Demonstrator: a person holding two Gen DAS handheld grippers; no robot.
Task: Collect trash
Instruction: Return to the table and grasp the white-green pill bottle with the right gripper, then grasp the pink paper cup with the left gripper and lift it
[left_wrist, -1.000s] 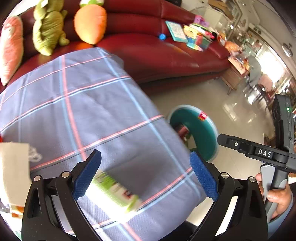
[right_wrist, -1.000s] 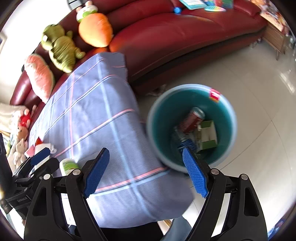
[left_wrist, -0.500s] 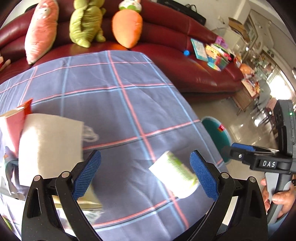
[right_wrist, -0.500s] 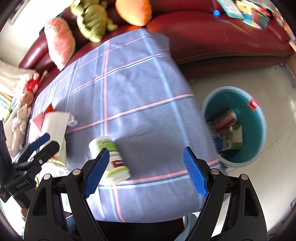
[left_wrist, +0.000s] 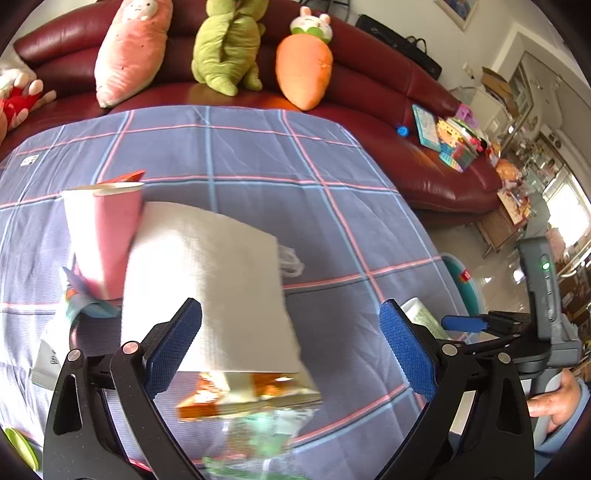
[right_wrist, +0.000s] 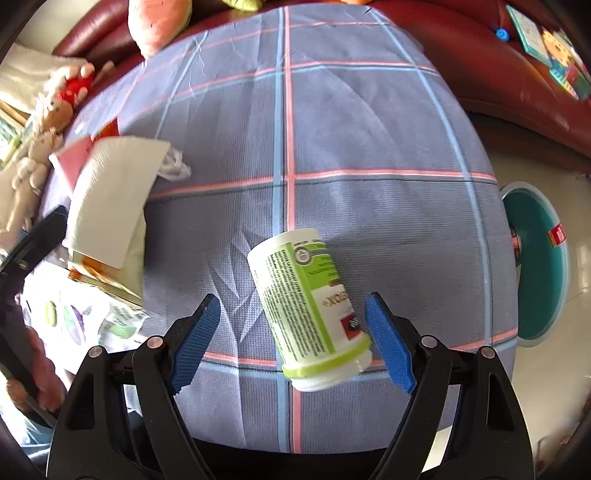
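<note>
A white and green pill bottle (right_wrist: 308, 306) lies on its side on the plaid tablecloth (right_wrist: 369, 129). My right gripper (right_wrist: 291, 341) is open, its blue pads either side of the bottle, apart from it. My left gripper (left_wrist: 291, 347) is open above a white paper napkin (left_wrist: 207, 288) that lies over an orange packet (left_wrist: 240, 398). A pink paper cup (left_wrist: 107, 240) lies behind the napkin. A clear plastic wrapper (left_wrist: 258, 435) lies below. The teal trash bin (right_wrist: 539, 262) stands on the floor to the right of the table, with trash inside.
A dark red sofa (left_wrist: 388, 92) with plush toys (left_wrist: 303, 59) runs behind the table. Books and toys (left_wrist: 447, 136) lie on its right seat. Printed wrappers (right_wrist: 85, 314) lie at the table's left front. The right gripper's handle (left_wrist: 543, 295) shows in the left wrist view.
Both grippers swung left, away from the bin. The right one now straddles the bottle. The left one moved from the bottle to over the napkin and packet.
</note>
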